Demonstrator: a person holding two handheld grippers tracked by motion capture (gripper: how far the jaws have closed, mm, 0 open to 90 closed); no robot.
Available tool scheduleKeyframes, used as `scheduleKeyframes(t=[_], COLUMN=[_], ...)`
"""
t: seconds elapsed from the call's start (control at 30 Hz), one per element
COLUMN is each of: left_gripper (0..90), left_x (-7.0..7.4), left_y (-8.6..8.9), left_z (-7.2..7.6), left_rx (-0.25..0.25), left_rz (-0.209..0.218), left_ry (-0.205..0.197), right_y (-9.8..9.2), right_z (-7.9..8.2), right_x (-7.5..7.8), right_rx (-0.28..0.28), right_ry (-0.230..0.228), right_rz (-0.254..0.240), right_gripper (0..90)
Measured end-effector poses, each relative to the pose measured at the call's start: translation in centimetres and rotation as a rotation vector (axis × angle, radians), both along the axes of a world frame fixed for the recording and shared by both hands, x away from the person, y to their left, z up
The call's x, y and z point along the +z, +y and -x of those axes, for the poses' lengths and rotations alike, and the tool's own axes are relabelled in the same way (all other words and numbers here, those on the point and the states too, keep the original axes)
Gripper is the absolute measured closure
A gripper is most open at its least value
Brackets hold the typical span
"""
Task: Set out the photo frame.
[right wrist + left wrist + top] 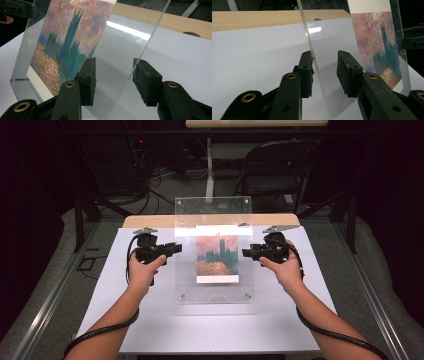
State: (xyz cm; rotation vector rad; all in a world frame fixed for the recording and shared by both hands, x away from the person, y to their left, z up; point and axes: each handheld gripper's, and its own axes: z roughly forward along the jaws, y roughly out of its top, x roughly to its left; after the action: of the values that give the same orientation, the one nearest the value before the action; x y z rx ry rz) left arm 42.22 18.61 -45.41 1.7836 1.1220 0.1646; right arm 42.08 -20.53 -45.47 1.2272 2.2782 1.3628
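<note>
Clearly the step in hand is taking hold of the clear acrylic picture frame (214,250) by its two side edges, one gripper to each. It stands tilted over the white table top (150,320), its lower edge near the table and its upper edge leaning away from the person. Sandwiched in the frame is a painted postcard of dark towers under a pink sky with a white lower margin (217,257); it is the frame's sole content.

The left gripper (172,248) has its jaws spread astride the frame's left edge: in the left gripper view the near pad (306,72) lies against the sheet's edge, while the other pad (348,72) stands off it. The right gripper (248,252) likewise straddles the right edge, both pads (87,80) apart from the acrylic.

Next, I judge, both pairs of jaws must close squarely on the edges, evenly, so the slippery sheet neither twists nor slides.
</note>
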Motion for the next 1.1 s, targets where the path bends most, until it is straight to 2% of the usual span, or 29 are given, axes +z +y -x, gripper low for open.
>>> scheduleKeyframes(t=[0.17,0.43,0.83,1.0,1.1], left_gripper=[67.5,69.2,73.1,73.9,74.7], left_x=[0.1,0.7,1.4,1.6,1.6], left_y=[0.1,0.1,0.3,0.3,0.4], left_z=[0.6,1.8,4.0,5.1,5.6], left_rx=[0.01,0.009,0.003,-0.005,-0.007], left_rz=[0.019,0.002,-0.001,-0.021,-0.016], left_ry=[-0.006,-0.023,-0.059,-0.088,-0.095], right_y=[0.0,0.0,-0.5,-0.4,-0.4], right_z=[0.6,1.7,3.7,4.8,5.3], right_x=[0.3,0.7,1.0,1.3,1.4], right_rx=[-0.005,-0.012,-0.021,-0.017,-0.011], right_ry=[-0.008,-0.025,-0.046,-0.074,-0.088], right_rz=[0.004,0.0,-0.043,-0.022,-0.01], right_gripper=[54.9,57.7,63.9,64.8,65.3])
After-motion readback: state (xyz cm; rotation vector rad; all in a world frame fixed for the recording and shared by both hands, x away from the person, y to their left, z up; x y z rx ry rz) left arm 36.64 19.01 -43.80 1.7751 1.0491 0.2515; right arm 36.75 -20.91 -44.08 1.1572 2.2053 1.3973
